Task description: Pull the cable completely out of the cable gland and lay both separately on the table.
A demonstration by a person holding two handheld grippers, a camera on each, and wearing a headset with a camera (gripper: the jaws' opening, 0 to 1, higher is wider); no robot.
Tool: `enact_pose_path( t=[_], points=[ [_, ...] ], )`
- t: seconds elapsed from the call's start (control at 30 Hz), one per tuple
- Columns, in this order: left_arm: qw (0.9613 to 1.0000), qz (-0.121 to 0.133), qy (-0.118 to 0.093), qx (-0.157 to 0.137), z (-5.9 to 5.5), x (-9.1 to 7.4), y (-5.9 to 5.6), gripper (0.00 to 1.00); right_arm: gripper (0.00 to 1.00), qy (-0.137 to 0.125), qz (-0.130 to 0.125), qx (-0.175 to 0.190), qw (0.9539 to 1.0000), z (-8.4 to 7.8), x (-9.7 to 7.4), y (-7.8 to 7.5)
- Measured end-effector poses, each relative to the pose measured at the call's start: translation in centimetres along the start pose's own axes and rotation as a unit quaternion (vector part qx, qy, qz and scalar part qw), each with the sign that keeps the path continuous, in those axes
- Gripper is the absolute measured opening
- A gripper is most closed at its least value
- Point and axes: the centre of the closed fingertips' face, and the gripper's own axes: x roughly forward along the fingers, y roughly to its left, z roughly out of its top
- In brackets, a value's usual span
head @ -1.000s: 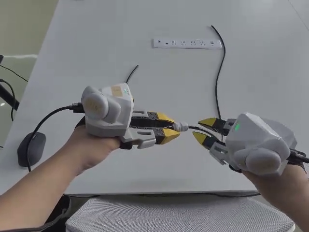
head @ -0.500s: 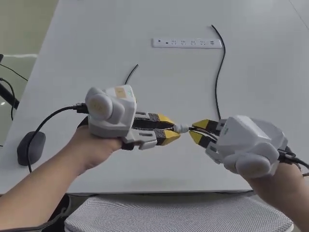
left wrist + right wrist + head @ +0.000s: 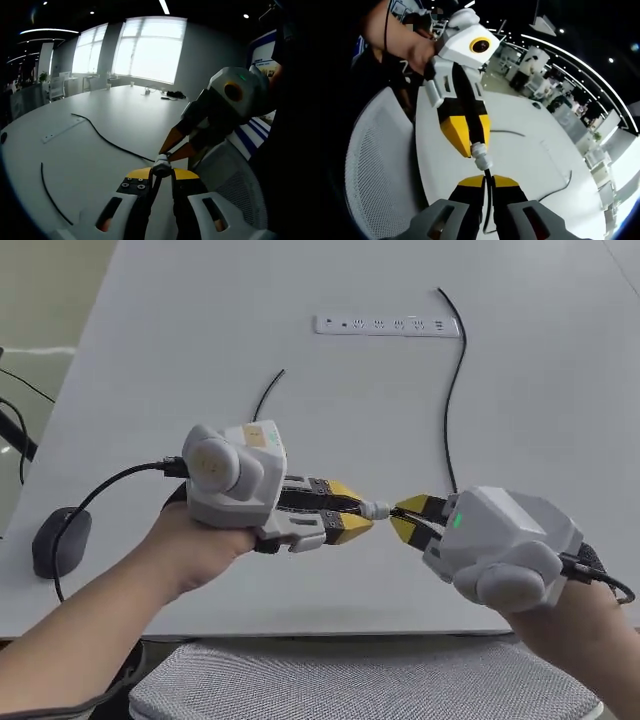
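The left tool (image 3: 358,519) has its jaws drawn nearly together on the cable gland (image 3: 375,508), gripping the rear of it, so that only the pale front end of the gland sticks out past the yellow tips and the rest is hidden between them. Facing it, just beside, the right tool (image 3: 403,518) has its jaws pinched down on the thin black cable (image 3: 397,510), which in the right gripper view runs straight from the gland's mouth into the narrow gap between the jaws. How much cable lies beyond that grip cannot be made out, since the tool's body covers it. Both parts are held in the air over the near edge of the white desk (image 3: 180,350), joined, neither lying on it. Farther back a power strip (image 3: 388,327) lies flat, its cord (image 3: 454,400) partly cut off behind the right tool.
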Motion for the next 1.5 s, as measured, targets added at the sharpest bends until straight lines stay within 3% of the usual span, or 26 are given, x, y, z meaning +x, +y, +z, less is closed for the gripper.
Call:
enact_pose_path(
  t=[0.53,0.83,1.07,1.37,1.5],
  points=[
    [1.0,0.003,0.004,0.006,0.1,0.0,0.0,0.15,0.0,0.002,0.003,0.044,0.999,-0.9,-0.1,-0.2],
    [1.0,0.005,0.003,0.006,0.5,-0.2,0.0,0.15,0.0,0.009,-0.007,0.063,0.998,-1.7,-0.1,-0.6],
    [1.0,0.004,-0.001,0.003,0.8,-0.3,-0.2,0.15,0.0,0.026,-0.023,0.086,0.9957,-3.3,-0.2,-1.2],
    [0.9999,0.0,-0.01,-0.005,0.9,-0.3,-0.8,0.15,0.0,0.053,-0.047,0.128,0.9893,-5.9,-0.1,-1.7],
    [0.9999,0.0,-0.011,-0.008,0.9,-0.3,-0.9,0.15,0.0,0.067,-0.051,0.163,0.9831,-7.3,0.0,-1.8]
  ],
)
